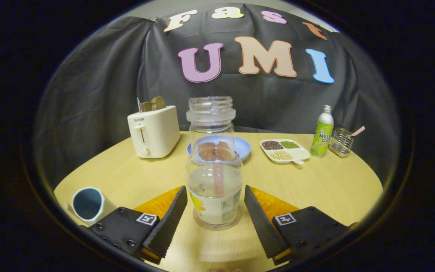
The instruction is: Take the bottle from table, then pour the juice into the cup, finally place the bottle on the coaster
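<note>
A clear, uncapped bottle (213, 151) stands upright on the wooden table (315, 185). Pale liquid fills its lower part, and a label wraps its base. It rests on a round see-through coaster (217, 226). My gripper (215, 192) is open: its fingers (166, 223) flank the bottle's lower body, with a thin gap showing on each side. A white cup (88, 204) with a dark blue inside stands to the left of the left finger, its mouth turned toward me.
Beyond the bottle lies a blue plate (243, 147) with brown food. A cream toaster (153, 132) stands back left. A divided dish of beans (283, 150), a green soda bottle (322, 133) and a wire holder (341, 141) stand back right. An orange mat (157, 204) lies under the fingers.
</note>
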The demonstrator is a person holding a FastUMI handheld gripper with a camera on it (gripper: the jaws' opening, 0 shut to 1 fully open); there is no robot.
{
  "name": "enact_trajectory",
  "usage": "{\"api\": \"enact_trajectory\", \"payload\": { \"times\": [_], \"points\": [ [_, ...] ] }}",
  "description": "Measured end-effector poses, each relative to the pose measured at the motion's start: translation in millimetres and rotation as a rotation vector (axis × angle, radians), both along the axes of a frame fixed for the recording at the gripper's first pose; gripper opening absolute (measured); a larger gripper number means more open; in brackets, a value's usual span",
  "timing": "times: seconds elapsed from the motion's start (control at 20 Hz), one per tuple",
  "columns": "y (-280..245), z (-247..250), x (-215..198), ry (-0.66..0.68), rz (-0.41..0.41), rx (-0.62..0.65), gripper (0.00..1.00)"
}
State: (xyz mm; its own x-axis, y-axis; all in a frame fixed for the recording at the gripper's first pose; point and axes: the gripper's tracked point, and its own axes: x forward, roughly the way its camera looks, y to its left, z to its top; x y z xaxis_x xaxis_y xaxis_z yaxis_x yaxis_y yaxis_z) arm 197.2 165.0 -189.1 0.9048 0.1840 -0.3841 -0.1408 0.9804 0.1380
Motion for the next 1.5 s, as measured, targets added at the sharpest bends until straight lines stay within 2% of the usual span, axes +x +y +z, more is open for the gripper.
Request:
{"api": "enact_trajectory", "payload": {
  "times": [0.25,0.7,0.85,1.1,1.5],
  "points": [
    [-21,54,-37,-0.100,0.031,0.034,0.96],
    [-60,162,-108,-0.287,0.051,-0.021,0.96],
    [-68,169,-139,-0.302,0.044,-0.019,0.96],
    [-95,153,-181,-0.284,0.007,-0.058,0.96],
    [-114,148,-201,-0.278,-0.029,-0.044,0.96]
  ]
}}
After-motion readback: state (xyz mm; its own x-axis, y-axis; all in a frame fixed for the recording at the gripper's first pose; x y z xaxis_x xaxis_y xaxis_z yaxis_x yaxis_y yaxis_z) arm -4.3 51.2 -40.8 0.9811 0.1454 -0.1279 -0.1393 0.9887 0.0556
